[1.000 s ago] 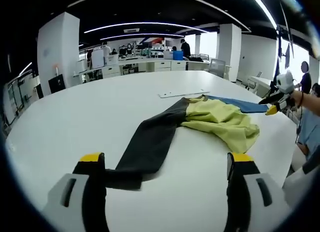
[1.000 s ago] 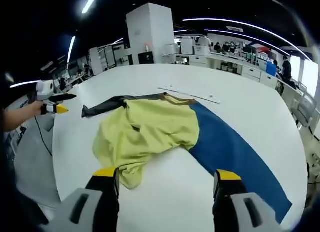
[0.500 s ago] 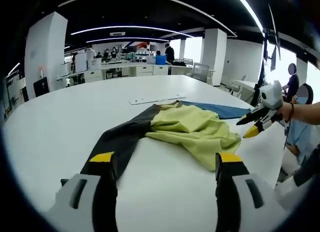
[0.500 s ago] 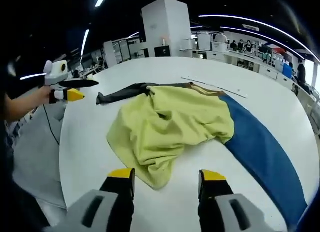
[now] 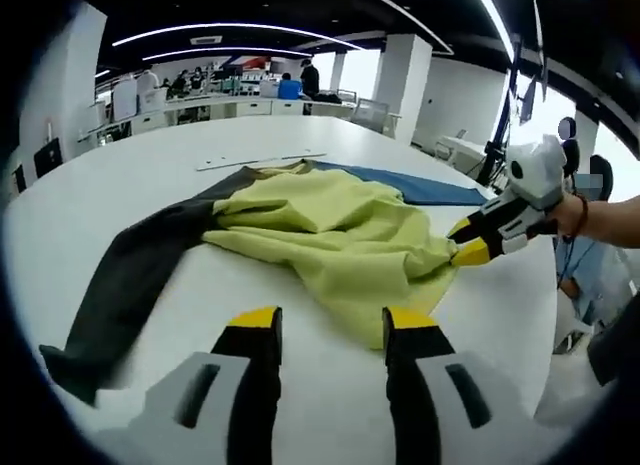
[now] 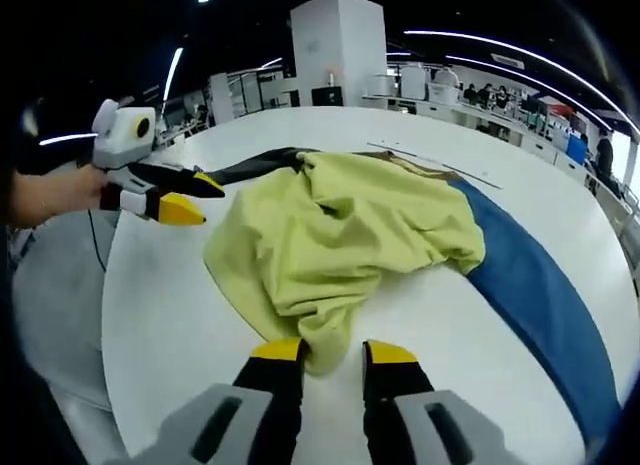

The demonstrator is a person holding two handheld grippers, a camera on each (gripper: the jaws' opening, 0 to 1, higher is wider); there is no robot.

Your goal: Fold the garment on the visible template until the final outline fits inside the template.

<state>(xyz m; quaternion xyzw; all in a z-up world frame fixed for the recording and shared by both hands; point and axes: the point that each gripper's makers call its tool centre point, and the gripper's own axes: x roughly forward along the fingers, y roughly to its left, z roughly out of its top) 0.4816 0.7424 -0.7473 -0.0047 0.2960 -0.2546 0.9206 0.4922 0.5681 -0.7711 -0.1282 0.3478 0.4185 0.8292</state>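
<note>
A garment lies crumpled on the white table (image 5: 120, 175), with a yellow body (image 5: 330, 225), a dark grey sleeve (image 5: 130, 270) and a blue sleeve (image 5: 410, 185). My left gripper (image 5: 333, 323) is open, its jaws narrowed and straddling the yellow hem nearest it. My right gripper (image 6: 334, 353) is open with only a narrow gap, and a corner of the yellow body (image 6: 340, 235) sits between its jaws. That right gripper (image 5: 466, 243) also reaches the hem's right corner. The left gripper (image 6: 200, 195), held by a hand, hovers beside the dark sleeve (image 6: 255, 165). A thin white template strip (image 5: 260, 162) lies beyond the garment.
The table's rounded edge (image 6: 110, 315) runs close to both grippers. A person (image 5: 600, 275) sits off the right side of the table. White pillars (image 6: 340, 45), desks and several people stand far behind. The blue sleeve (image 6: 540, 295) stretches toward the table's far side.
Both grippers have moved in to the yellow hem and their jaws have narrowed, the right more than the left. The garment lies as before.
</note>
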